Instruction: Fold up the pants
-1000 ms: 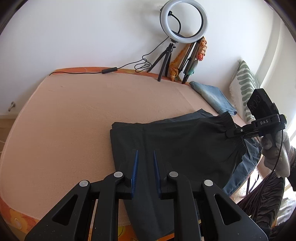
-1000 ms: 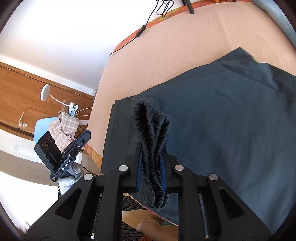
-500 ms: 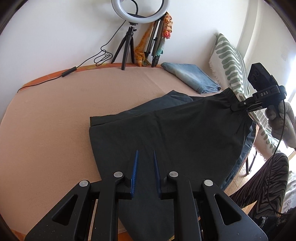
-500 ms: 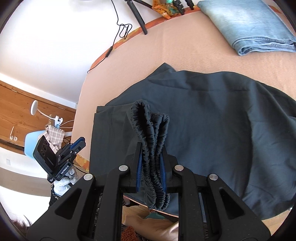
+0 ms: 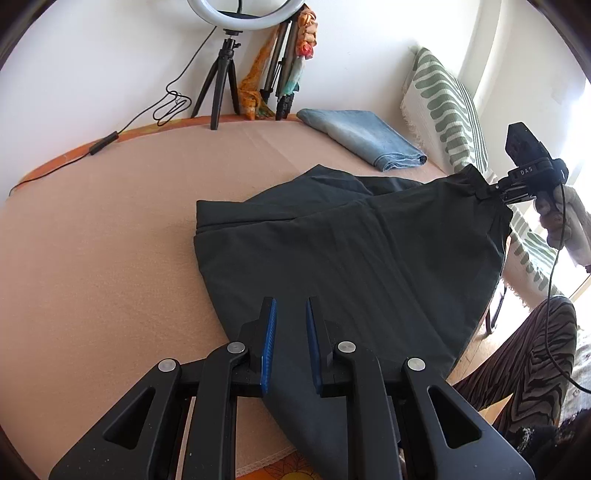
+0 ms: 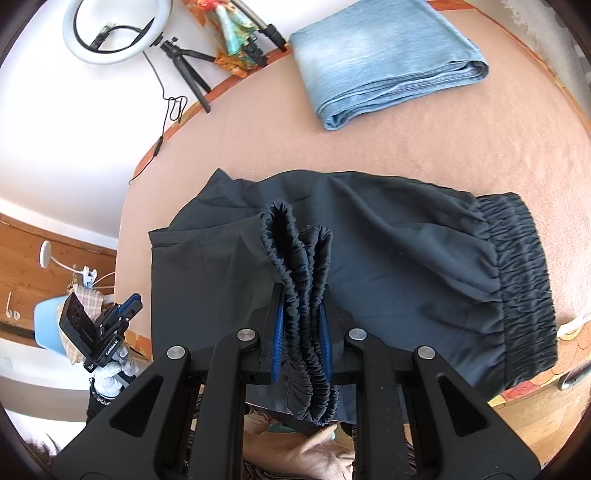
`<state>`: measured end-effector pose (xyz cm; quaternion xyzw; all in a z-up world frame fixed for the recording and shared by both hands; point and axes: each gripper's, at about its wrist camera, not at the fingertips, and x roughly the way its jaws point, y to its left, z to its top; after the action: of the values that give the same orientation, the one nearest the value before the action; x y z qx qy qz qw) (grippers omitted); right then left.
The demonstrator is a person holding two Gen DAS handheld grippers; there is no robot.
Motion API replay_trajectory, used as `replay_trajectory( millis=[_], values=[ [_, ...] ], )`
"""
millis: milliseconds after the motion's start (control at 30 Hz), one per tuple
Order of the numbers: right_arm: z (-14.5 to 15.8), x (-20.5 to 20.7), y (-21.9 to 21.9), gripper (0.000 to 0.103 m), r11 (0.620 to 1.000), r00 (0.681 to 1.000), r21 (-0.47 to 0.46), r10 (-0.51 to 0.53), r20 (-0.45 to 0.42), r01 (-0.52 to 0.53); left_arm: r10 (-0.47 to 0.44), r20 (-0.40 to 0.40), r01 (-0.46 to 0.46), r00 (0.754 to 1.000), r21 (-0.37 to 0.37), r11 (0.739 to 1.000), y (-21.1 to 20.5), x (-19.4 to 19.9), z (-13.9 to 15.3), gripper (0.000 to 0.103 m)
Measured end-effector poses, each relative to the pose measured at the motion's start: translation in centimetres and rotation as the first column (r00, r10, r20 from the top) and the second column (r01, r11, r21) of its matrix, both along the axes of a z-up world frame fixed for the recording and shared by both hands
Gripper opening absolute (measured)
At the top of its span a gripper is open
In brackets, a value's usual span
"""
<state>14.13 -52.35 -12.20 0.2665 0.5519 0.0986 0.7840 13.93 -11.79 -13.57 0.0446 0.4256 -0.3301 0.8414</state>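
Gripping the dark pants' [image 6: 406, 266] gathered waistband, right tongs [image 6: 302, 325] stretch them lengthwise toward empty, slightly parted left tongs [image 5: 290, 332].

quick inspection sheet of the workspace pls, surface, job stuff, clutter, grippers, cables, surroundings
surface: peach-covered bed, orange patterned edge.
job's things: dark pants spread on the bed, elastic waistband bunched and lifted at one end.
clutter: folded blue jeans at the far side, apart from the pants.
grippers: right gripper shut on the waistband; left gripper over the pants, jaws narrowly apart, nothing between them.
cables: black cord from the ring light along the bed's edge.
surroundings: white wall, striped pillow, blue chair.
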Motion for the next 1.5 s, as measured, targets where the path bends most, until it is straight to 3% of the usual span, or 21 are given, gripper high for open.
replay_trajectory(
  millis=[533,900,967,1167,1300,1400,1500],
  values=[
    [-2.7,-0.4,-6.5,0.018,0.986,0.991,-0.116,-0.127,-0.043,0.121,-0.056,-0.013,0.056,0.998,0.002,0.998,-1.6,-1.0,-0.4,0.014],
    [-4.1,0.0,-6.6,0.018,0.967,0.991,-0.232,-0.123,-0.056,0.107,-0.111,-0.037,0.112,0.993,0.033,0.993,-2.8,-2.3,-1.4,0.014],
    [-3.8,-0.1,-6.5,0.018,0.963,0.991,-0.245,-0.127,-0.053,0.110,-0.105,-0.033,0.107,0.994,0.032,0.994,-2.6,-2.3,-1.3,0.014],
    [-1.6,-1.5,-6.3,0.034,0.943,0.989,-0.300,-0.151,0.012,0.147,-0.084,-0.039,0.085,0.996,0.014,0.996,-1.9,-2.4,-1.1,0.014],
    [0.6,-2.8,-5.9,0.035,0.939,0.984,-0.296,-0.158,0.087,0.177,-0.075,-0.050,0.076,0.996,0.010,0.997,-1.7,-2.6,-1.2,0.014],
    [1.8,-3.1,-3.9,0.035,0.949,0.986,-0.283,-0.108,0.126,0.140,-0.052,-0.075,0.052,0.996,-0.010,0.999,-1.0,-2.8,-1.3,0.015],
    [2.8,-2.8,-0.9,0.037,0.965,0.985,-0.248,-0.044,0.168,0.086,-0.013,-0.104,0.009,0.994,-0.037,0.999,-0.1,-3.0,-1.5,0.028]
  ],
)
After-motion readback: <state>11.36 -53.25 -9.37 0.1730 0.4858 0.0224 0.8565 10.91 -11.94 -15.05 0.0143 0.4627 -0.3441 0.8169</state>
